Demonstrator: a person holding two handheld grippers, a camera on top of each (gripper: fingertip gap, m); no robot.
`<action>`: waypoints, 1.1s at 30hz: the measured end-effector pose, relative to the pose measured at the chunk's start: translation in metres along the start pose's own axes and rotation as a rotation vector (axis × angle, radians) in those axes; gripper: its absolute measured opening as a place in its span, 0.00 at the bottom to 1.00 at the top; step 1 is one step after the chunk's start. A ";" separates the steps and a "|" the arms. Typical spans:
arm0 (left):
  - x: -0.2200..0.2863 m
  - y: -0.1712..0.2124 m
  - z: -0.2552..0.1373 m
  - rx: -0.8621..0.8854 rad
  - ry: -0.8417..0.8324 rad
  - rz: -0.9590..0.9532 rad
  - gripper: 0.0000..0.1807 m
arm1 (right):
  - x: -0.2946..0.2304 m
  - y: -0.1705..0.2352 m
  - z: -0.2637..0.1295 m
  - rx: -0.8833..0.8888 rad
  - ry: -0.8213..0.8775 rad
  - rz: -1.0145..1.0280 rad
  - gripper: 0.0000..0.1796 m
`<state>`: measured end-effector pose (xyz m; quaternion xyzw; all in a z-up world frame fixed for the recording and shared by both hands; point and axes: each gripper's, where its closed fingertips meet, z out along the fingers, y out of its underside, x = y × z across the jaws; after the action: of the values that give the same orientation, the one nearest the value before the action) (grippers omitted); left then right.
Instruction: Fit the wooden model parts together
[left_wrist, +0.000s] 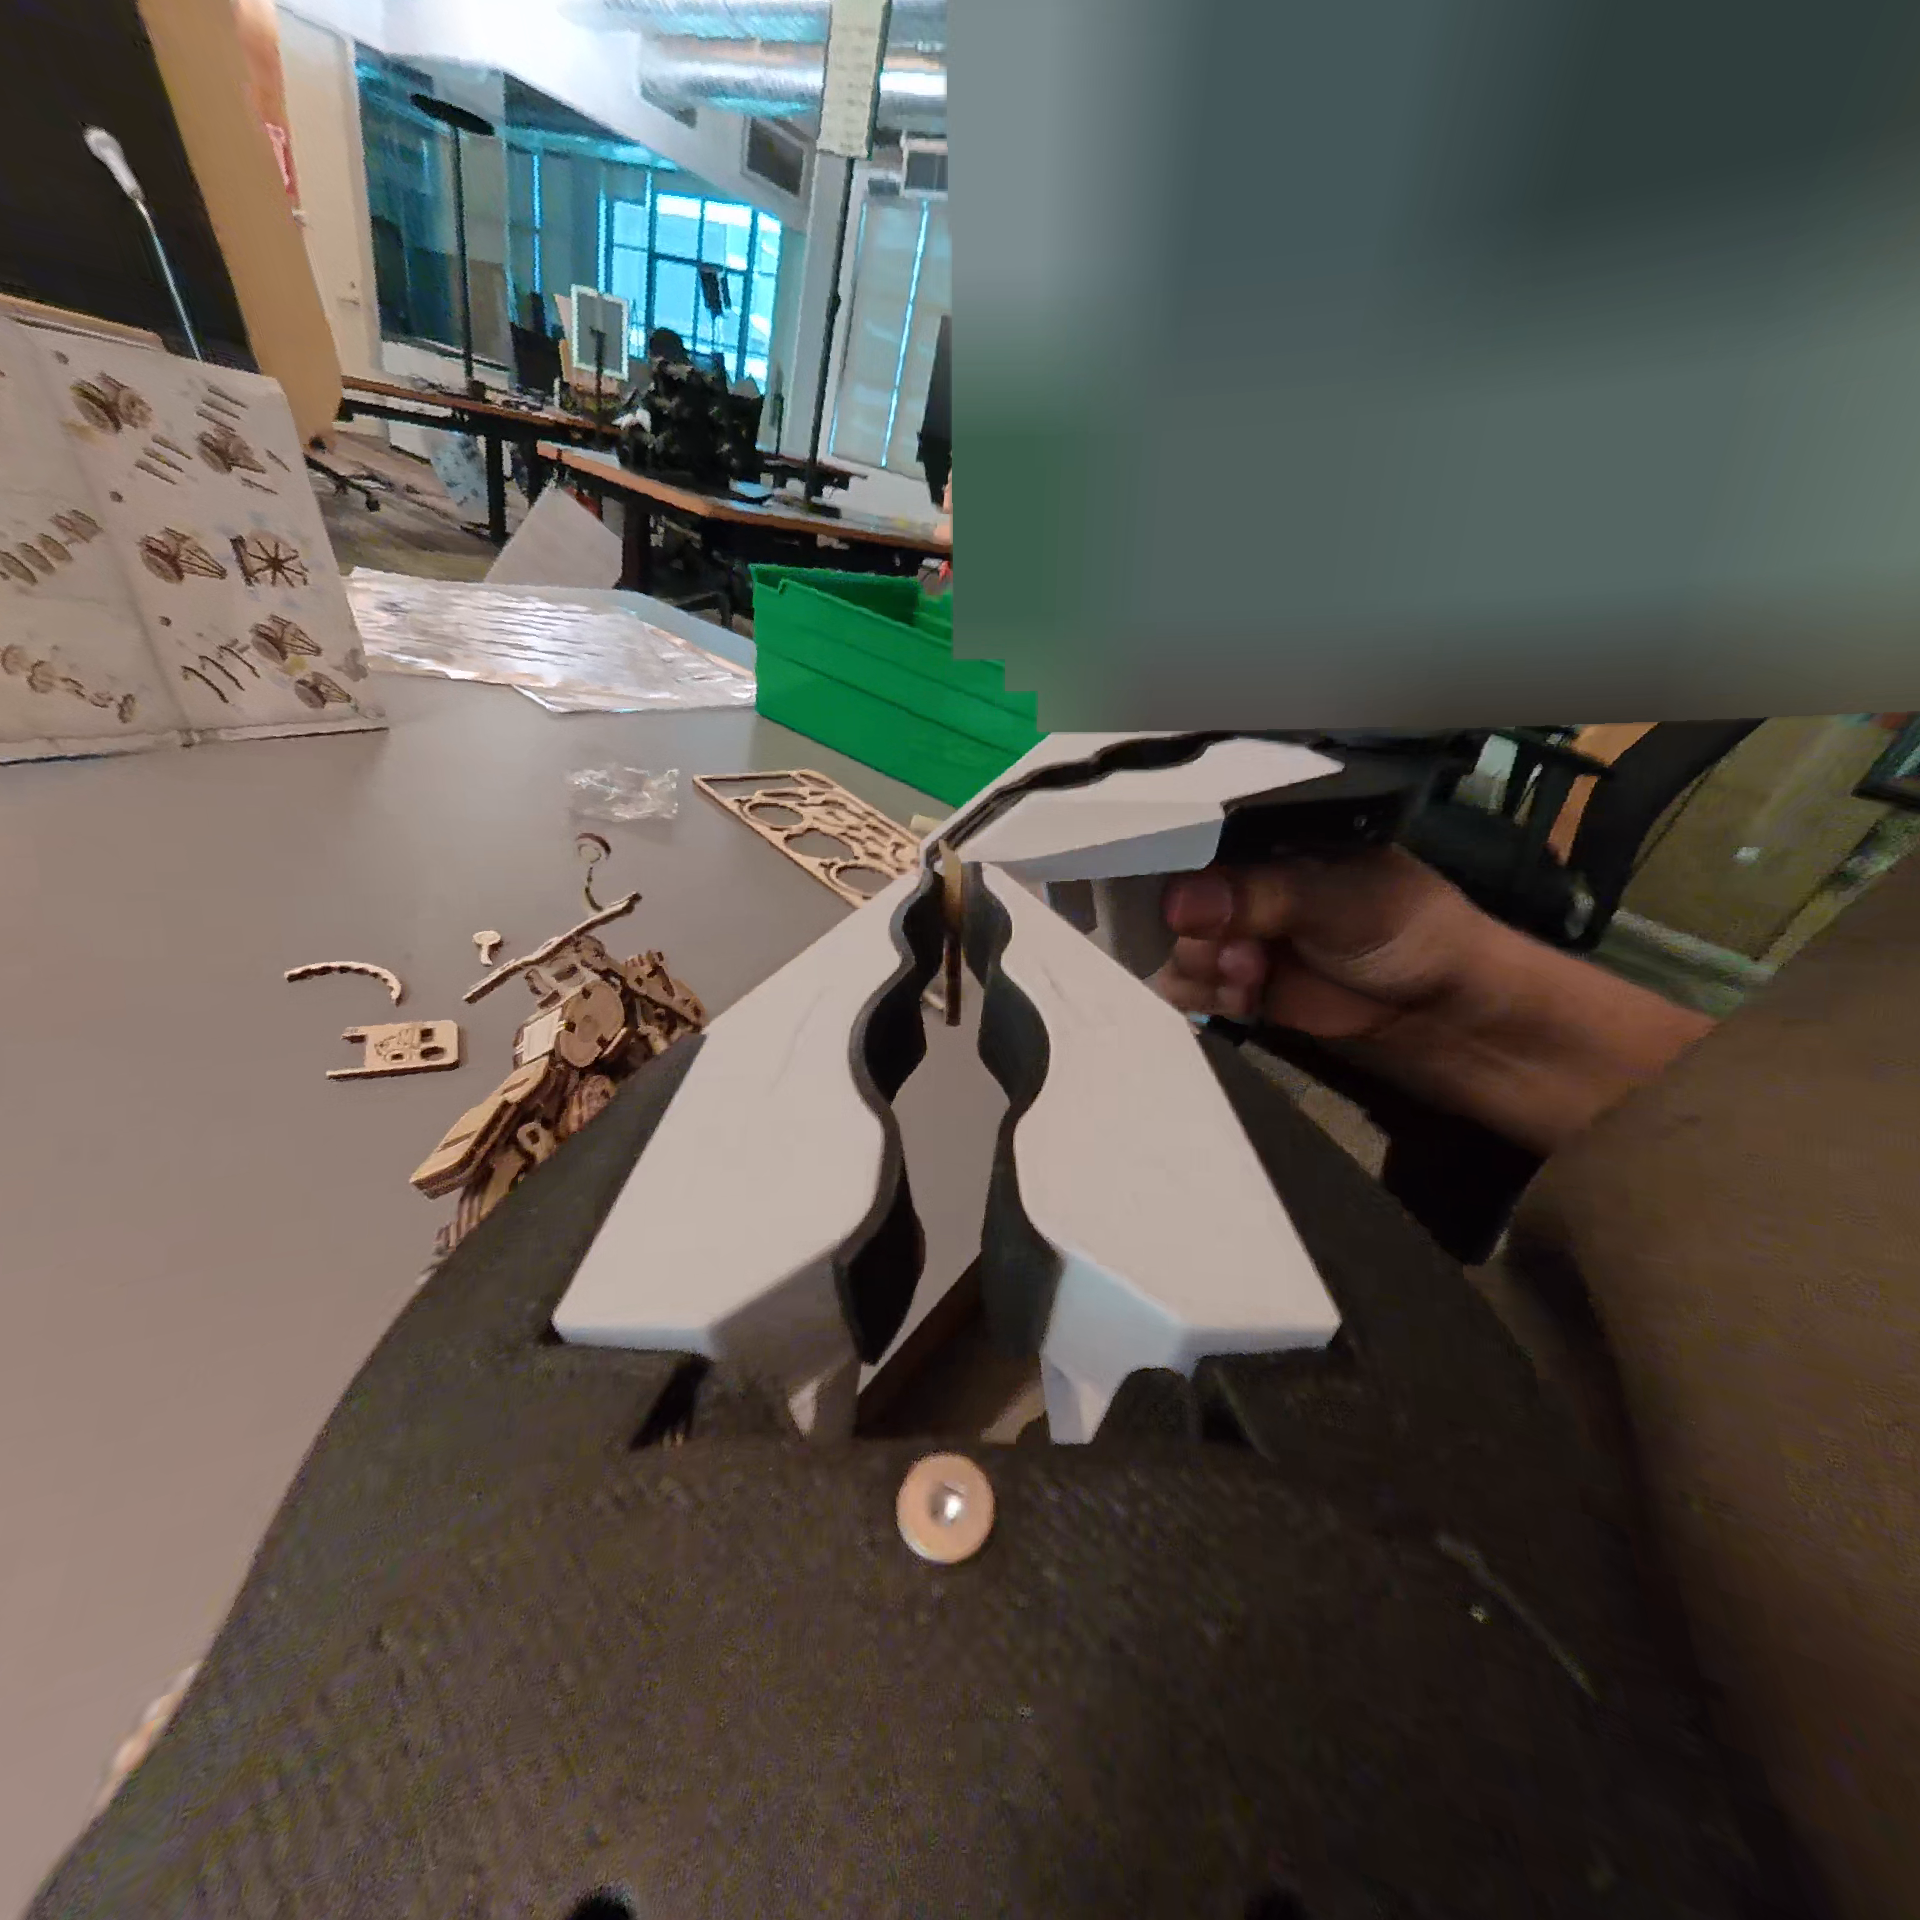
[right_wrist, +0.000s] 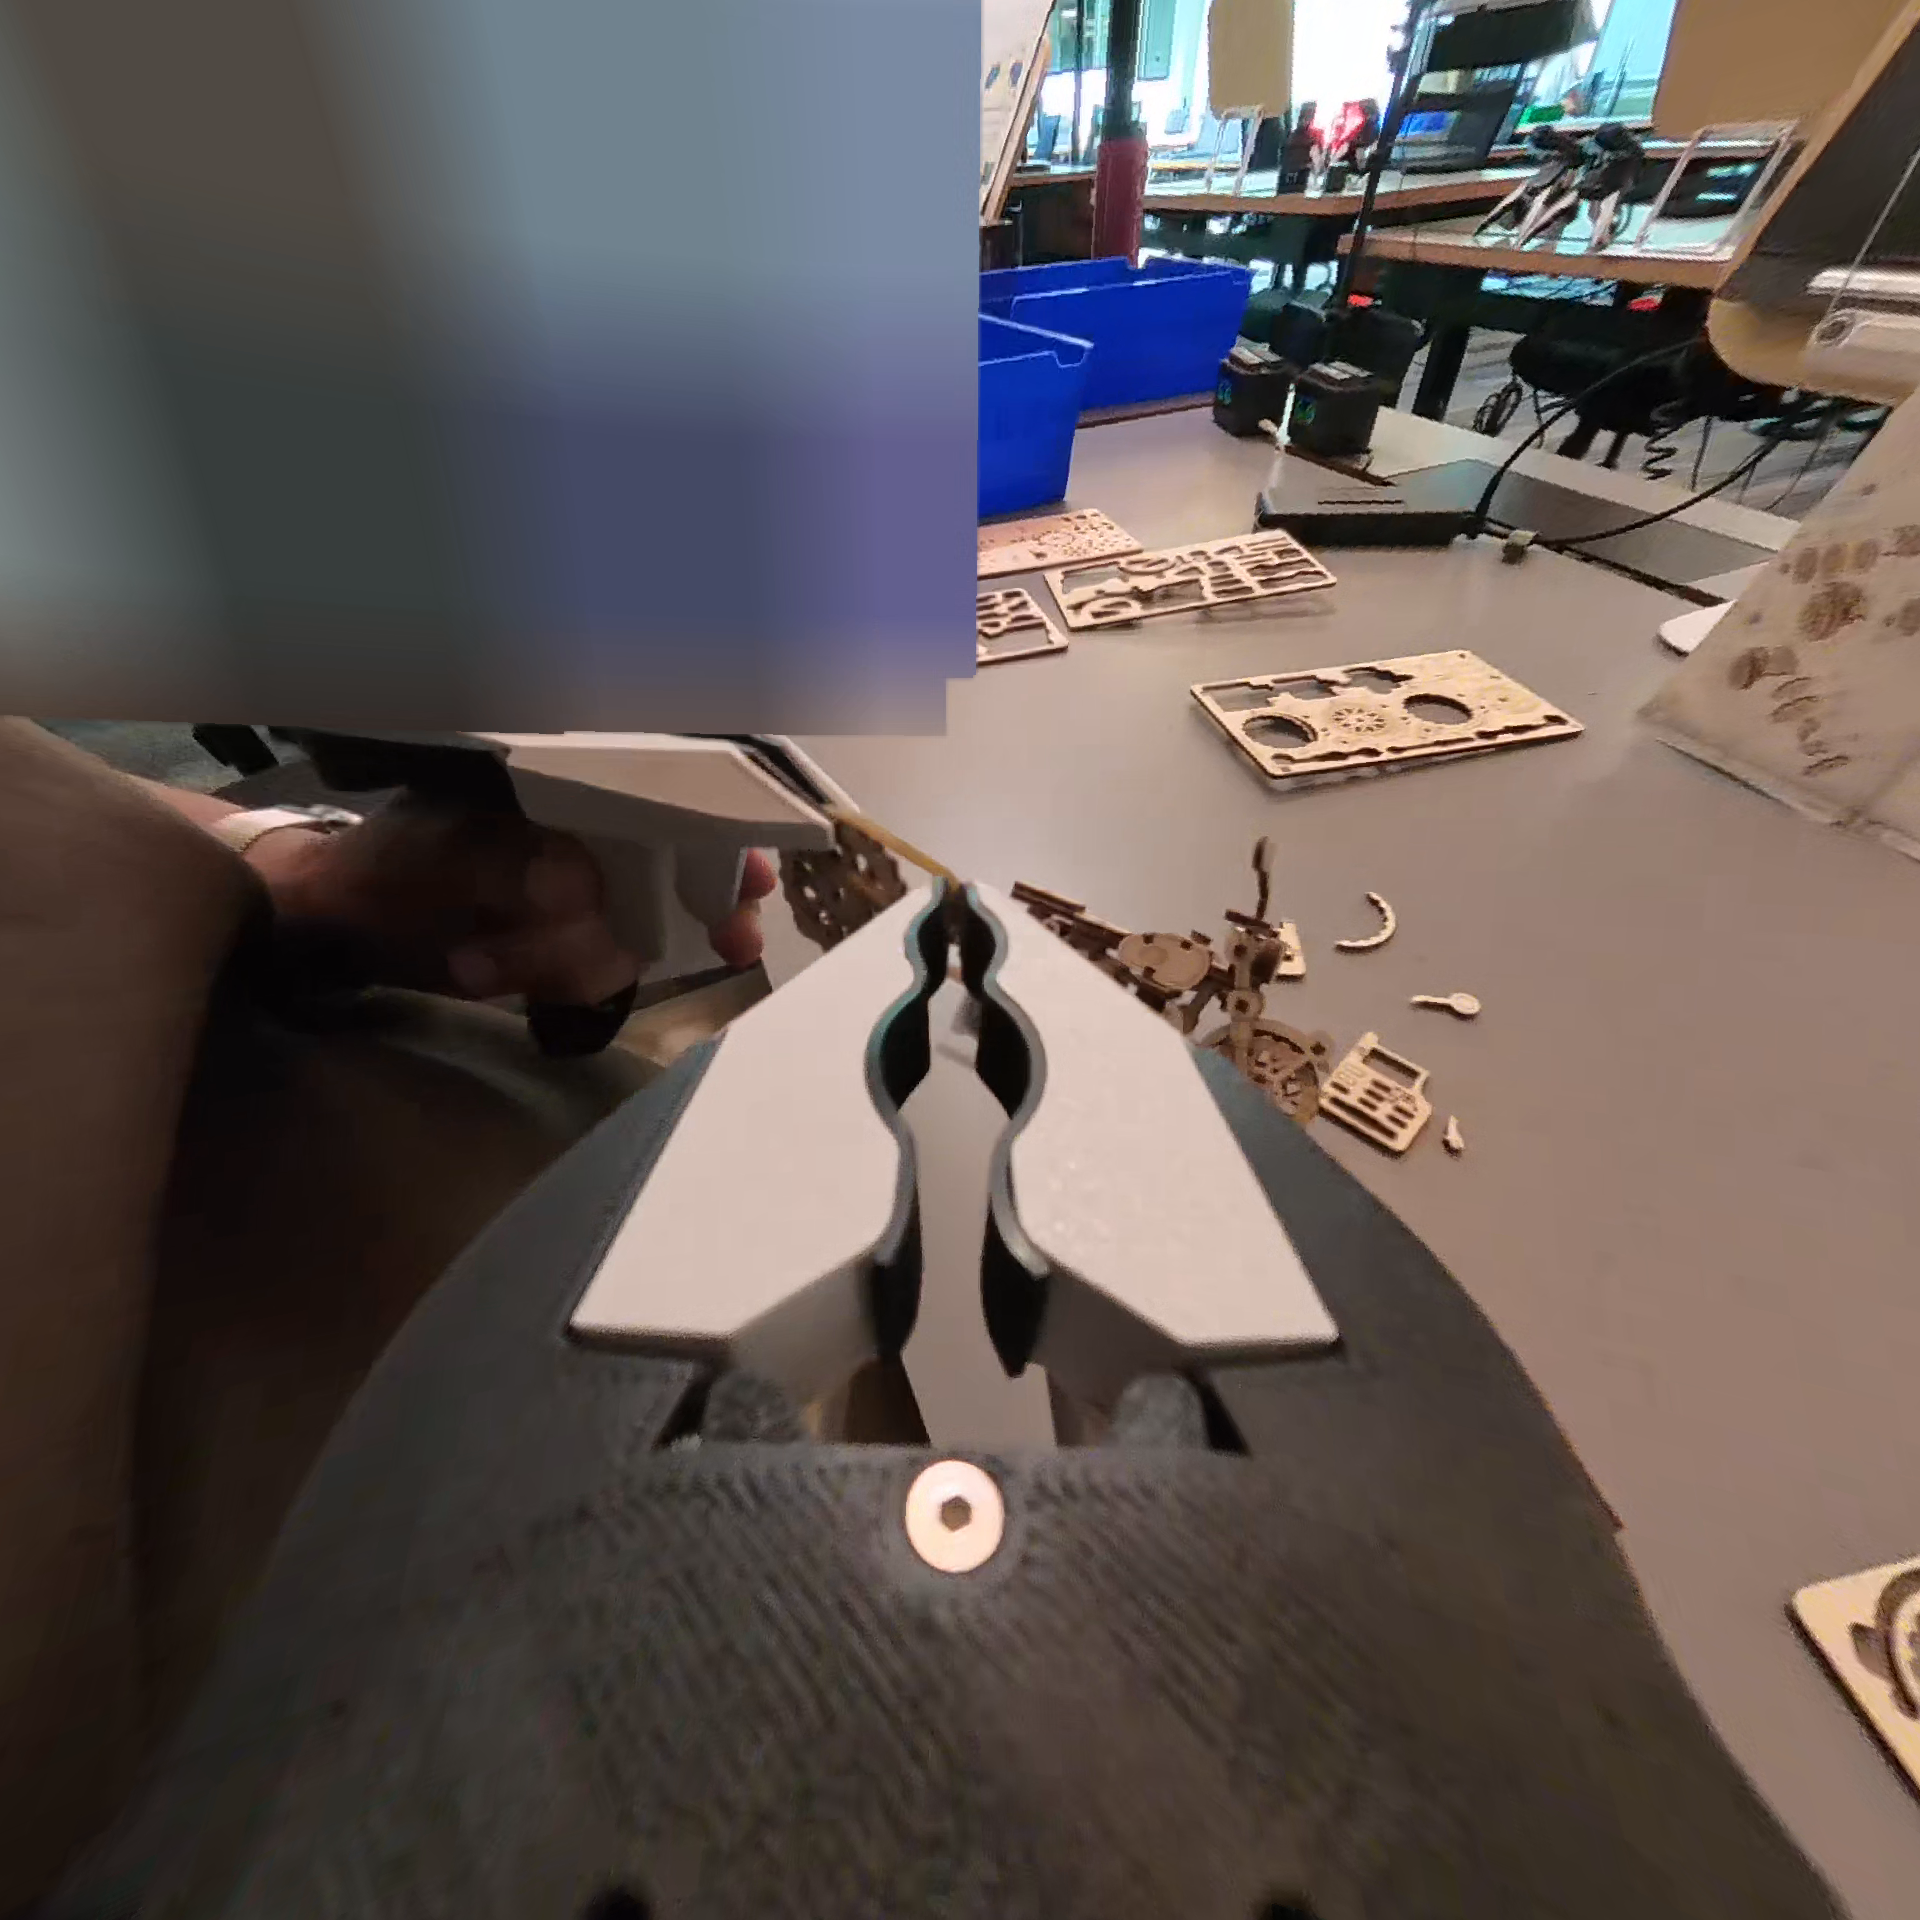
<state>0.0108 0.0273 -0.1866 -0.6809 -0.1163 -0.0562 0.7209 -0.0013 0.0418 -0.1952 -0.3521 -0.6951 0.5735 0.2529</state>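
Observation:
My left gripper (left_wrist: 949, 891) is shut on a thin wooden part (left_wrist: 951, 971), held edge-on above the grey table (left_wrist: 260, 1195). My right gripper (left_wrist: 961, 831) comes in from the right and pinches the top of the same part. In the right wrist view my right gripper (right_wrist: 951, 896) is shut on the part (right_wrist: 896, 848), and my left gripper (right_wrist: 826, 816) holds its other end. A half-built wooden model (left_wrist: 566, 1049) (right_wrist: 1231, 987) lies on the table beside loose parts: a curved strip (left_wrist: 343, 975) (right_wrist: 1371, 925) and a slotted plate (left_wrist: 400, 1047) (right_wrist: 1377, 1091).
Punched wooden sheets (right_wrist: 1387, 717) (left_wrist: 810, 831) lie further out. An instruction sheet (left_wrist: 156, 551) (right_wrist: 1818, 675) stands at the table's side. A green bin (left_wrist: 862, 675), blue bins (right_wrist: 1122, 312), a plastic bag (left_wrist: 623, 790) and cables with a black box (right_wrist: 1351, 509) sit at the back. Left and right tips are no more than a few centimetres apart. My right gripper's tips are some 15 cm from the slotted plate (right_wrist: 1377, 1091).

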 end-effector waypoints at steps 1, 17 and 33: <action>0.000 -0.003 -0.001 0.022 0.004 -0.023 0.02 | 0.000 0.000 0.000 0.000 -0.009 0.015 0.00; -0.010 -0.019 -0.008 0.173 0.052 -0.313 0.01 | -0.023 0.004 0.007 0.054 -0.228 0.282 0.01; -0.014 -0.021 -0.010 0.212 0.104 -0.448 0.01 | -0.033 0.003 0.011 0.140 -0.356 0.470 0.00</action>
<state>-0.0065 0.0149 -0.1702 -0.5548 -0.2322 -0.2370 0.7630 0.0115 0.0095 -0.1985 -0.3792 -0.5867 0.7154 0.0112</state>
